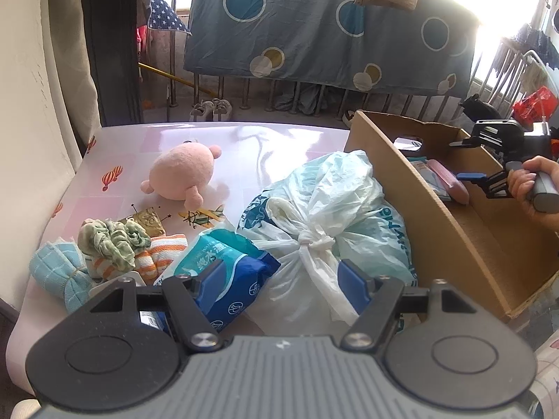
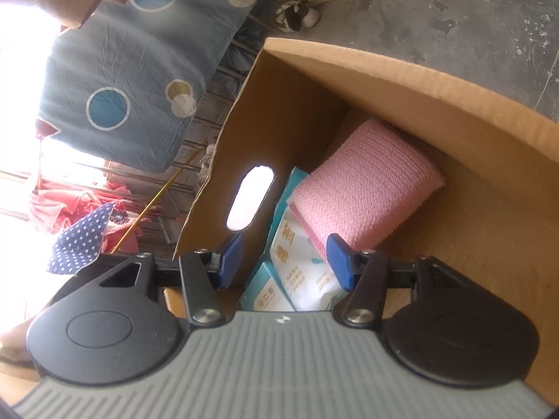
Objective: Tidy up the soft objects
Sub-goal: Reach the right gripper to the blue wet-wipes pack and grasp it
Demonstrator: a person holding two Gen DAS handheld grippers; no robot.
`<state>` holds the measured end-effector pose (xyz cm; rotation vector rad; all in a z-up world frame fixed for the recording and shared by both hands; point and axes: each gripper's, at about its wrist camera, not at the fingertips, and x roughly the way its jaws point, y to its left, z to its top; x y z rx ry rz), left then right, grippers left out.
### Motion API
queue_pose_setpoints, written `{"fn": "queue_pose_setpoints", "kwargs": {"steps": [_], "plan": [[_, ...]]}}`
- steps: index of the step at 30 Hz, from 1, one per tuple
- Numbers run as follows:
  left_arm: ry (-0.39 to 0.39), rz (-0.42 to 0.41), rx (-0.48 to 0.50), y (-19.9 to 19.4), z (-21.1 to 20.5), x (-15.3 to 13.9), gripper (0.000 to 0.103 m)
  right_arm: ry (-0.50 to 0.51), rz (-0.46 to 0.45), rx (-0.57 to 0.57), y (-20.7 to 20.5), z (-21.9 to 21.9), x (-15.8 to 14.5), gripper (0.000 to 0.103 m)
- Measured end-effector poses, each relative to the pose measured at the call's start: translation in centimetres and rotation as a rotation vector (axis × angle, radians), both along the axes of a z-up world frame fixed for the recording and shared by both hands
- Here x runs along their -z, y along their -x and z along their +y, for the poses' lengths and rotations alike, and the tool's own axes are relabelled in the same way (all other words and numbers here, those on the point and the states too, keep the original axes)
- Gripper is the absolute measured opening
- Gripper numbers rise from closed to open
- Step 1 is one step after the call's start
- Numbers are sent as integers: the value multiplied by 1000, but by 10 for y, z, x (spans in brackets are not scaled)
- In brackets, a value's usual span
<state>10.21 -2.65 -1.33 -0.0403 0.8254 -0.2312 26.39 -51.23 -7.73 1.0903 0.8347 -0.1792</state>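
My left gripper (image 1: 281, 282) hangs open over the near part of the table. Between its blue pads lie a knotted white plastic bag (image 1: 332, 202) and the corner of a blue wipes pack (image 1: 223, 262); the pads do not press on either. Farther left sit a pink plush toy (image 1: 181, 171), a green scrunchie (image 1: 111, 237), an orange-striped towel (image 1: 157, 262) and a light blue cloth (image 1: 56, 269). My right gripper (image 2: 284, 262) is open inside the cardboard box (image 2: 419, 97), empty, just above tissue packs (image 2: 297, 262). A pink textured pad (image 2: 367, 181) leans beside its right finger.
The box (image 1: 401, 188) stands at the table's right side, its near wall beside the plastic bag. A hand (image 1: 527, 181) holds the right gripper (image 1: 466, 160) over it. The pink tablecloth (image 1: 279, 139) is bare toward the far edge. Beyond are a railing, a hung blue sheet and shoes (image 1: 211, 108).
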Motion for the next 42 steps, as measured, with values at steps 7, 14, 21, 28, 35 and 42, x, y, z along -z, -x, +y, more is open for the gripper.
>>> {"fn": "queue_pose_setpoints", "kwargs": {"steps": [7,14,21,28,35,42], "plan": [[-85,-53,6,23,7,0,78,25,-80,-130,43,17,-38,58],[-155,-75,-29,55,27,9,85,79,-206,-307,97,63,-84,73],[-132,-105,-115,82,66,12,93,33,-272,-506,125,138,-100,75],[-83,-175,-79,93,81,14,97,-81,-259,-656,134,218,-80,75],[-110,-229,80,82,72,25,97,-201,-164,-651,144,276,-28,75],[-97,-114,100,52,95,34,97,-232,-79,-565,151,317,30,73]]}}
